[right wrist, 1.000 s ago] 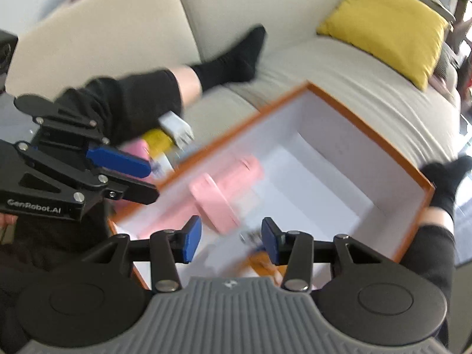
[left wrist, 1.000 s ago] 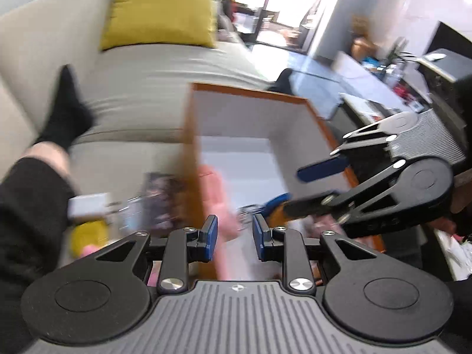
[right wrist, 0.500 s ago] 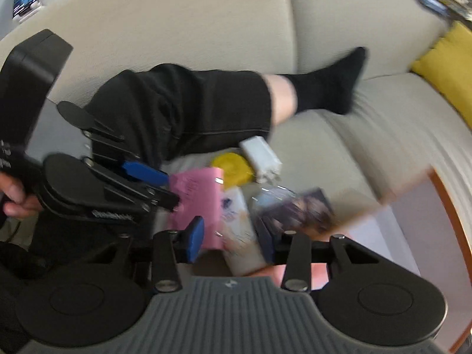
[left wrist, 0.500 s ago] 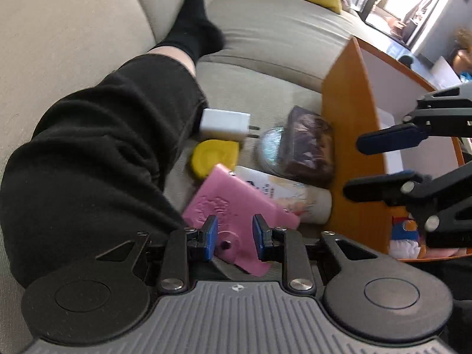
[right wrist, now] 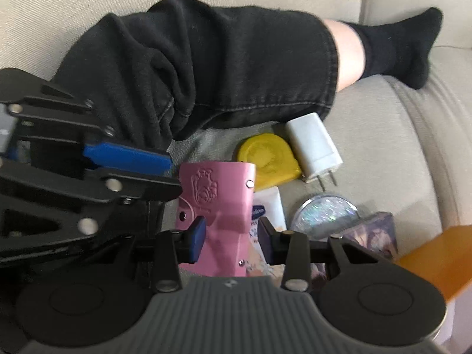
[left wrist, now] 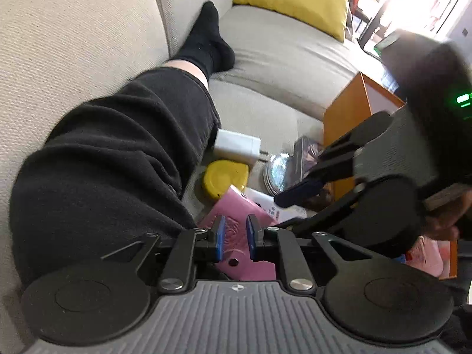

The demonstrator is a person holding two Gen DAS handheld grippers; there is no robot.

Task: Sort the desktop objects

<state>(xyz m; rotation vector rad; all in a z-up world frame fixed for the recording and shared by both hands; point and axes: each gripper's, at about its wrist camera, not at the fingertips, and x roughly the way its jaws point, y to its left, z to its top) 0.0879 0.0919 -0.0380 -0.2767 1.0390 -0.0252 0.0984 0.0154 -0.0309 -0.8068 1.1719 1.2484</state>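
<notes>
Left wrist: left gripper (left wrist: 235,237) jaws closing over pink case (left wrist: 236,227), gap narrow.

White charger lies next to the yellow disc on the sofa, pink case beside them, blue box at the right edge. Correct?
Not quite: the box is orange, not blue, as the left wrist view shows. The rest holds: the white charger lies next to the yellow disc on the sofa, with the pink case beside them.
</notes>
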